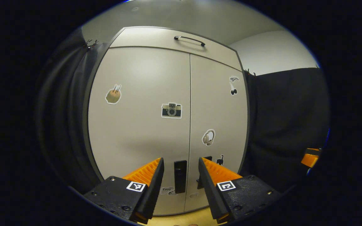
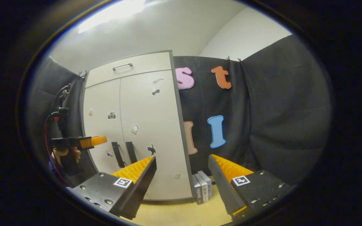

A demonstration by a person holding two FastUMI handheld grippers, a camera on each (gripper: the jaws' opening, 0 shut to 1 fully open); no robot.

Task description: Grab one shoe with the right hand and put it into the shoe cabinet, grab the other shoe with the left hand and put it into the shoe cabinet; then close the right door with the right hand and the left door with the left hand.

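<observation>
Now the tall pale-grey two-door shoe cabinet (image 1: 168, 125) stands with both doors closed, its sticker-dotted left door (image 1: 140, 119) and right door (image 1: 218, 119) meeting at twelve o'clock ahead of the left gripper (image 1: 181, 169), whose jaws stand apart, holding nothing. In the right gripper view, the right gripper (image 2: 182, 164) likewise gapes empty, the cabinet at ten o'clock, small upright boxes (image 2: 201, 188) beside its base.

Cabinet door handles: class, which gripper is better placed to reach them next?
Left, probably. The left gripper faces the door handles squarely, open. The right gripper points past the cabinet toward the books.
</observation>
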